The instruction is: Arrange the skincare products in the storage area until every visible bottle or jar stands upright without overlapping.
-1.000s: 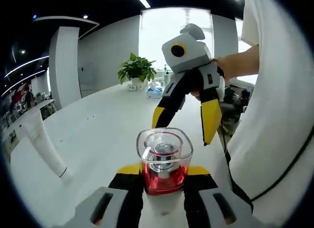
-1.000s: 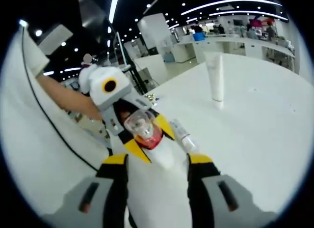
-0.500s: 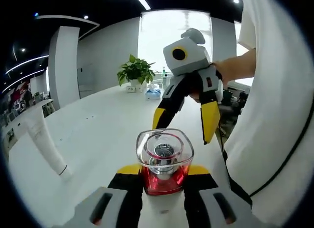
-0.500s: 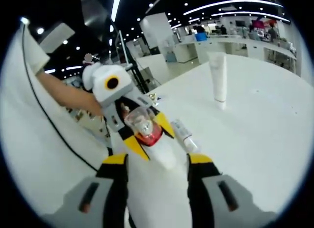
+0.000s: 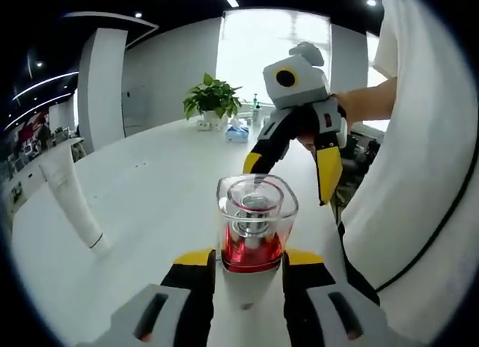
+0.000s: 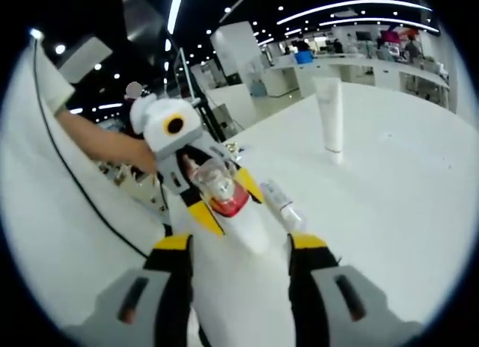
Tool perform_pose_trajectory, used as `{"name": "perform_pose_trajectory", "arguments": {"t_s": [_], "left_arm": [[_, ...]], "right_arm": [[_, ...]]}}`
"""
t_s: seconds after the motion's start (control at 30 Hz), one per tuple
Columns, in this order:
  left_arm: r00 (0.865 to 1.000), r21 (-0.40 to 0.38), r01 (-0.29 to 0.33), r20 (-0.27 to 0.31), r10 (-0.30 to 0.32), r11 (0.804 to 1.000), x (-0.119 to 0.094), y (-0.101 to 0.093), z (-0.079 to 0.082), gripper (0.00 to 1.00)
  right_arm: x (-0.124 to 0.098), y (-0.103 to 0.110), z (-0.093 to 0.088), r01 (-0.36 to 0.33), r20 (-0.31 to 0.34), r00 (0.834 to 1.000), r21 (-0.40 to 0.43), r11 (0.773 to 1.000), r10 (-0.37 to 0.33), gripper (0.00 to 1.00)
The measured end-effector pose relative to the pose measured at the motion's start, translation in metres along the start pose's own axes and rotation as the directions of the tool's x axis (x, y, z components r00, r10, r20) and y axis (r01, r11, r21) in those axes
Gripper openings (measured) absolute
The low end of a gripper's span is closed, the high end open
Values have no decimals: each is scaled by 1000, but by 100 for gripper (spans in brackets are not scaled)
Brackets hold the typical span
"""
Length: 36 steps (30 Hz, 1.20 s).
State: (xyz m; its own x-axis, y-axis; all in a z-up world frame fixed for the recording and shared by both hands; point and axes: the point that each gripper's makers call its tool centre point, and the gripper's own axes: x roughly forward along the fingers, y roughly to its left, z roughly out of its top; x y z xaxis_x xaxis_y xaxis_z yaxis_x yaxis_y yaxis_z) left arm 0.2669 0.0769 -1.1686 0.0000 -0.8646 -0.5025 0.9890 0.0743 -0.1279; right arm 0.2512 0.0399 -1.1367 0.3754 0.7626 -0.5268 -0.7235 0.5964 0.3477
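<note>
- The left claw (image 5: 247, 261) grips a bottle (image 5: 253, 231) with a clear, rounded-square cap and red liquid in its upper part; in the left gripper view the yellow-tipped jaws press its two sides below the red band, and the body beneath looks white and smooth.
- The bottle's long axis points away from the left claw, cap end farthest out; in the right gripper view it is tilted, cap up, not standing on the tabletop (image 5: 150, 197).
- The right claw (image 6: 239, 242) has its jaws spread with nothing between them. It faces the held bottle from just beside it, so the left claw is the one placed to set it down; in my judgement the next step is to bring the base flat onto the bare white surface.
- Just beyond the bottle in the right gripper view, a small clear tube (image 6: 282, 205) with a white cap lies on its side on the tabletop, its long axis running away from the camera. It looks light and may roll.
- Farther off, a tall white tube (image 6: 329, 115) stands upright on its cap end, well apart from the others; it looks like matte, soft plastic tapering to a flat crimped top.
- At the far end of the glossy white tabletop sits a potted plant (image 5: 212, 100).
</note>
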Motion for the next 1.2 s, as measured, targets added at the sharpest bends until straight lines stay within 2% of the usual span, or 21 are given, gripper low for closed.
{"name": "perform_pose_trajectory", "arguments": {"t_s": [0.13, 0.23, 0.4, 0.83, 1.03, 1.2], "left_arm": [[999, -37, -41, 17, 42, 998, -10, 1, -4, 37], [995, -100, -69, 61, 75, 993, -20, -2, -5, 37], [994, -117, -74, 73, 83, 990, -33, -16, -11, 34], [984, -149, -167, 38, 175, 975, -55, -23, -18, 36], [985, -134, -168, 4, 170, 977, -58, -35, -20, 36], [983, -190, -176, 26, 184, 966, -61, -35, -13, 37]], "right_arm": [[4, 4, -2, -8, -1, 1000, -2, 1000, 8, 51], [9, 6, -1, -16, -2, 1000, -10, 1000, 16, 53], [18, 10, 0, -29, -3, 1000, -23, 999, 29, 55], [45, 16, 3, -41, -23, 999, -101, 994, 39, 59], [59, 12, 6, -14, -16, 1000, -144, 990, 11, 56], [68, 10, 6, -6, -11, 1000, -150, 989, 4, 52]]}}
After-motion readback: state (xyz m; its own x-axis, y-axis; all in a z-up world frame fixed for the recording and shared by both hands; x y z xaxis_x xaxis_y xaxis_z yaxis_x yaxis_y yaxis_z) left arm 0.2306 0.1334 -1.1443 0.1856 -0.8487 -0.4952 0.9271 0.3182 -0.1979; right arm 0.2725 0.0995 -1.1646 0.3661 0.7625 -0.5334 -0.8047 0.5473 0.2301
